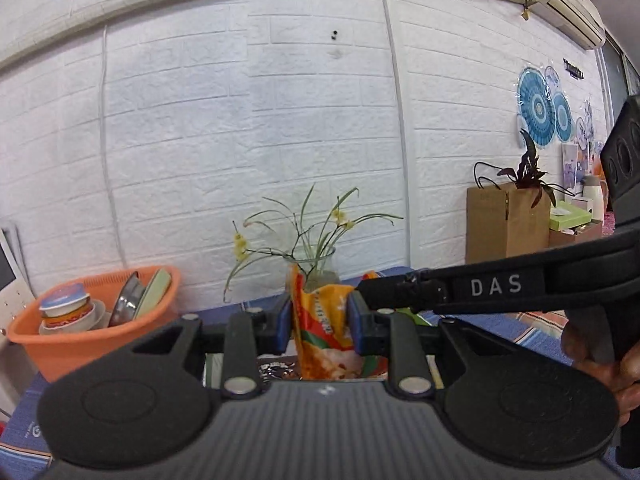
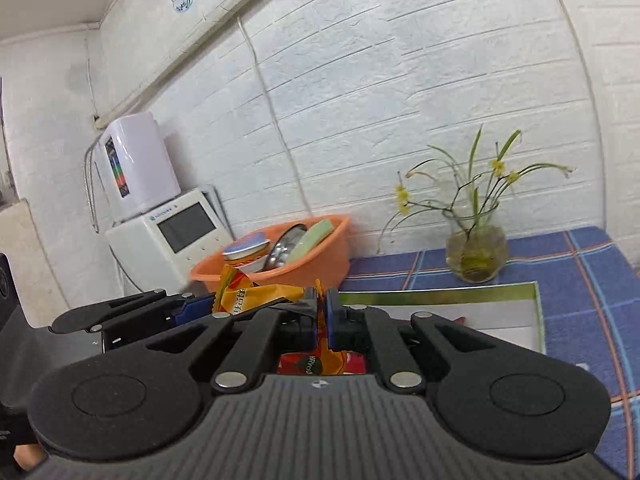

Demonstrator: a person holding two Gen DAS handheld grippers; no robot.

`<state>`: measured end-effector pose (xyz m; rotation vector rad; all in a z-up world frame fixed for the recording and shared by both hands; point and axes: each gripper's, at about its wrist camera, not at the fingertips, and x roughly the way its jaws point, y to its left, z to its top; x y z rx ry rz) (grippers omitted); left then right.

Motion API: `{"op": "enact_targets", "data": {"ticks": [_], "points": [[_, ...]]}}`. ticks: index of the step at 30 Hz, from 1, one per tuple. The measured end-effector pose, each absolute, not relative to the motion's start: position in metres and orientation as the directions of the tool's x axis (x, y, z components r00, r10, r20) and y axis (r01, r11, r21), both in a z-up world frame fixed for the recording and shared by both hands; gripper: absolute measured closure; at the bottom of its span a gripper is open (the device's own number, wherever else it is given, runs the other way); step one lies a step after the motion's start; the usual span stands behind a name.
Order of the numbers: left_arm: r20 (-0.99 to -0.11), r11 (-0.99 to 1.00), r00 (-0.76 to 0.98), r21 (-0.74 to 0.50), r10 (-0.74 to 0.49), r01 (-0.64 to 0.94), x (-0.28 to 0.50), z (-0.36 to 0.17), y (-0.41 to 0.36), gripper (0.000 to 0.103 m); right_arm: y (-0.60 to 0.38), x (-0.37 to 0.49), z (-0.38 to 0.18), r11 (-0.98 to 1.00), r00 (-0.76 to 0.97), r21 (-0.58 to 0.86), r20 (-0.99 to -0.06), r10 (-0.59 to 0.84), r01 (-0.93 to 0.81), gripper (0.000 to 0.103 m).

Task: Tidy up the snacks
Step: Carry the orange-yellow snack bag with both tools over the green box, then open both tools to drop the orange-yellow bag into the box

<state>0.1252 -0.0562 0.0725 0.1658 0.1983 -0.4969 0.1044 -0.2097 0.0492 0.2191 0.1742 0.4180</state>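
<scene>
The left claw [image 1: 318,316] clamps the upright snack packet [image 1: 324,332]; the right claw [image 2: 322,320] pinches its right edge.

Two black two-finger grippers are counted, the left gripper [image 1: 318,318] at lower centre and the right gripper [image 2: 321,318]. One orange-yellow crinkled snack packet [image 1: 320,320] is seen between them. One round orange plastic basin [image 1: 80,332] is counted at lower left, one clear glass vase of yellow flowers [image 2: 476,252] at right, and one brown cardboard box [image 1: 504,224].

Orange basin [image 2: 316,258] with dishes and a lidded cup [image 2: 244,254], glass vase [image 2: 476,254] of yellow flowers on blue plaid tablecloth [image 2: 580,272], white appliance [image 2: 172,232], cardboard box [image 1: 504,222], white brick wall [image 1: 248,120]
</scene>
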Motion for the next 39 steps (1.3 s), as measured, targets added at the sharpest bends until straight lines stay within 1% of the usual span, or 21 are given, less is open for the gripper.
{"op": "enact_targets", "data": {"ticks": [6, 13, 18, 21, 24, 25, 26, 28, 30, 31, 32, 33, 39], "points": [[-0.247, 0.863, 0.867, 0.162, -0.433, 0.478, 0.139, 0.044, -0.075, 0.079, -0.213, 0.122, 0.029, 0.912, 0.910, 0.237, -0.167, 0.378, -0.335, 0.093], [-0.286, 0.877, 0.856, 0.089, -0.432, 0.472, 0.178, 0.011, -0.081, 0.080, -0.206, 0.156, 0.010, 0.946, 0.929, 0.202, -0.222, 0.298, -0.255, 0.093], [-0.316, 0.871, 0.840, 0.074, -0.441, 0.485, 0.198, -0.001, -0.088, 0.079, -0.209, 0.171, 0.002, 0.958, 0.934, 0.173, -0.239, 0.266, -0.229, 0.093], [-0.332, 0.873, 0.836, 0.067, -0.437, 0.483, 0.204, -0.008, -0.091, 0.077, -0.209, 0.177, -0.003, 0.964, 0.936, 0.161, -0.251, 0.247, -0.211, 0.093], [-0.341, 0.881, 0.839, 0.058, -0.425, 0.470, 0.208, -0.013, -0.091, 0.071, -0.206, 0.179, -0.006, 0.975, 0.944, 0.128, -0.255, 0.211, -0.183, 0.093], [-0.340, 0.883, 0.840, 0.056, -0.422, 0.466, 0.208, -0.014, -0.090, 0.069, -0.204, 0.178, -0.007, 0.982, 0.951, 0.098, -0.249, 0.183, -0.163, 0.092], [-0.339, 0.883, 0.841, 0.057, -0.422, 0.466, 0.208, -0.015, -0.089, 0.066, -0.201, 0.178, -0.008, 0.989, 0.959, 0.060, -0.240, 0.148, -0.138, 0.085], [-0.332, 0.885, 0.847, 0.066, -0.415, 0.460, 0.206, -0.015, -0.085, 0.050, -0.200, 0.177, -0.009, 0.998, 0.975, -0.003, -0.214, 0.067, -0.070, 0.075], [-0.313, 0.891, 0.859, 0.076, -0.406, 0.448, 0.202, -0.013, -0.080, 0.049, -0.204, 0.173, -0.009, 0.999, 0.981, -0.015, -0.190, 0.026, -0.030, 0.045], [-0.308, 0.892, 0.861, 0.078, -0.403, 0.445, 0.201, -0.010, -0.077, 0.048, -0.208, 0.171, -0.008, 0.999, 0.983, -0.007, -0.181, 0.037, -0.039, 0.036], [-0.304, 0.893, 0.864, 0.077, -0.402, 0.443, 0.199, -0.009, -0.075, 0.048, -0.210, 0.168, -0.007, 0.999, 0.983, 0.002, -0.176, 0.050, -0.051, 0.026], [-0.301, 0.895, 0.866, 0.076, -0.400, 0.439, 0.197, -0.007, -0.072, 0.047, -0.211, 0.166, -0.006, 0.998, 0.983, 0.011, -0.172, 0.060, -0.059, 0.024], [-0.307, 0.892, 0.859, 0.062, -0.409, 0.447, 0.172, -0.002, -0.054, 0.042, -0.210, 0.152, -0.004, 0.998, 0.985, 0.008, -0.160, 0.069, -0.069, 0.024]]}}
